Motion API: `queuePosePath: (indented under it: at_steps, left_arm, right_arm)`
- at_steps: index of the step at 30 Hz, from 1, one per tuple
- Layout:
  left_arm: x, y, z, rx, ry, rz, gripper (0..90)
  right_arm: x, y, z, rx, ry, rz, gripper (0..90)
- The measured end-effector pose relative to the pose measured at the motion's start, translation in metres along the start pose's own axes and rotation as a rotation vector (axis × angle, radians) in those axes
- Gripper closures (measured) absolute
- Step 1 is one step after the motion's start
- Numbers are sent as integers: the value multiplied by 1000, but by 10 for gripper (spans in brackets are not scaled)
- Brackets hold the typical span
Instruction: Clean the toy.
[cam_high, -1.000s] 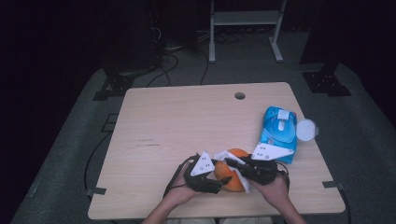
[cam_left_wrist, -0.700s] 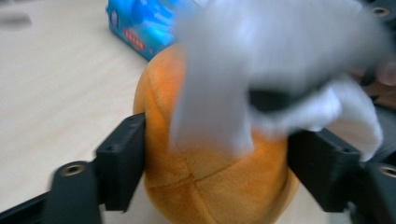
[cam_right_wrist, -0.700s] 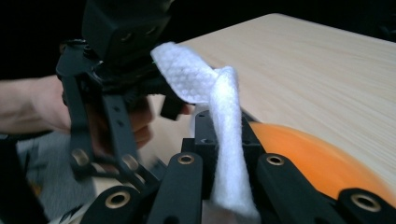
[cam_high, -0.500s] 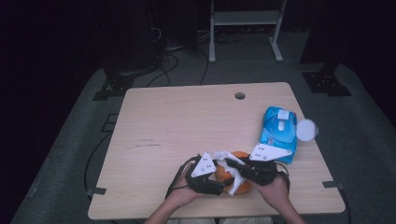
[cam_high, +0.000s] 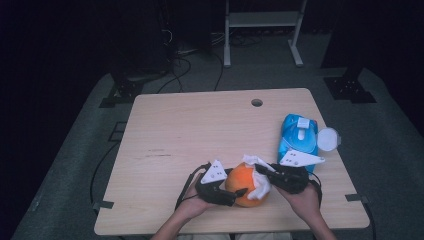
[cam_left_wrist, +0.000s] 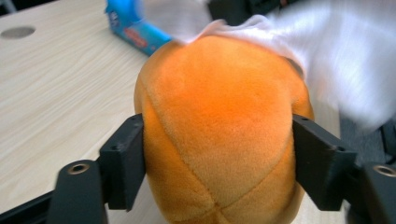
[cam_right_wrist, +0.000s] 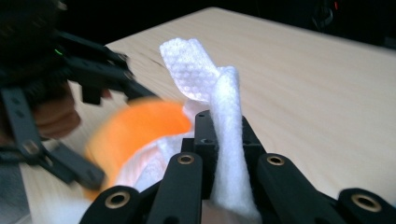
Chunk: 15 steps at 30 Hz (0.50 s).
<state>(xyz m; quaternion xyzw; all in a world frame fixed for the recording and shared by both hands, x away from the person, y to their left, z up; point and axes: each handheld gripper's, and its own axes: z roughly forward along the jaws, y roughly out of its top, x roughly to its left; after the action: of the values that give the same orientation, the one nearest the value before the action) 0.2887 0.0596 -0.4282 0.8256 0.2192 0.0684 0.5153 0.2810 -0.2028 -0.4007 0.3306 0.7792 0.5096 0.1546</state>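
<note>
**Orange plush ball getting a wipe-down**

Orange plush ball (cam_high: 243, 183) sits near the counter's (cam_high: 200, 130) front edge, clamped by our left tool (cam_high: 231, 192). Our right tool (cam_high: 261, 171) pinches a white wipe (cam_high: 259, 181) against it. Blue wipe pack (cam_high: 298, 140) lies just right.

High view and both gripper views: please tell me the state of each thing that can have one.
Left gripper: shut on the plush orange.
Right gripper: shut on the wipe.
Wipe: pressed on the orange's side.
Wipe pack: lid open, lying flat.
</note>
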Motion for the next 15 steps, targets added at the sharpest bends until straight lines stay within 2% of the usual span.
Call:
queuePosePath:
  at_steps: [3, 5, 7, 8, 11, 12, 14, 15]
  left_arm:
    - [2, 2, 0, -9, -36, -104, 149]
    - [1, 4, 1, -1, -39, -150, 105]
    - [3, 3, 2, -7, -39, -190, 106]
    - [5, 3, 1, -11, -26, -196, 142]
    - [7, 2, -5, -27, -2, -133, 282]
    - [6, 4, -7, -38, 18, -93, 302]
    - [-1, 9, -10, -50, 96, 45, 313]
    - [-5, 9, -11, -46, 145, 139, 313]
  right_arm:
    - [-2, -8, 8, 17, -5, 29, 830]
    - [-1, -7, 11, 16, 3, 34, 829]
    - [2, -6, 12, 15, 9, 30, 830]
    - [2, -6, 12, 15, 18, 36, 830]
    - [4, -6, 11, 7, 45, 59, 832]
    - [5, -4, 10, 0, 53, 65, 832]
    - [9, -1, 9, -18, 59, 62, 834]
    - [11, -1, 10, -27, 63, 63, 834]
